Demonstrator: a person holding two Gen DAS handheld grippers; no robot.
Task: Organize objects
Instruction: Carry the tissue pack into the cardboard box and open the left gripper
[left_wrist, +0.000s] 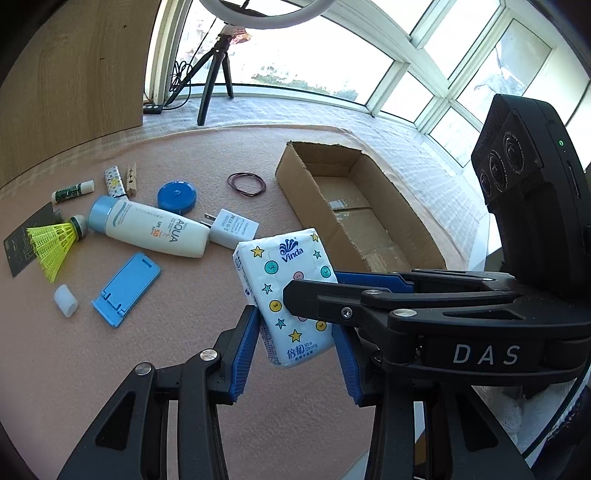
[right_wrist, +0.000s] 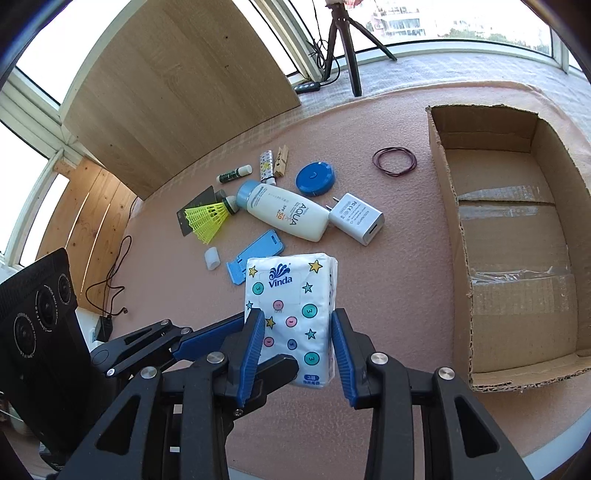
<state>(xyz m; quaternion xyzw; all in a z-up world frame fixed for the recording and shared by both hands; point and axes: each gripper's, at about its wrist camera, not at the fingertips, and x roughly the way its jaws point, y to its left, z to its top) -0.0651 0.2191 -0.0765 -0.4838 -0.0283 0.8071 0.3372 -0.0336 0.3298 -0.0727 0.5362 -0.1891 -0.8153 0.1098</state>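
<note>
Both grippers clamp tissue pack (right_wrist: 291, 314) | clutter (right_wrist: 288, 214) behind | box (right_wrist: 517, 236) right

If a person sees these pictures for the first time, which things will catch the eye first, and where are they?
First, the white Vinda tissue pack with coloured stars, held above the pink mat between the jaws of both the left gripper and the right gripper. Next, the open, empty cardboard box to the right. Then the clutter behind the pack, chiefly the yellow shuttlecock and the white sunscreen bottle.
</note>
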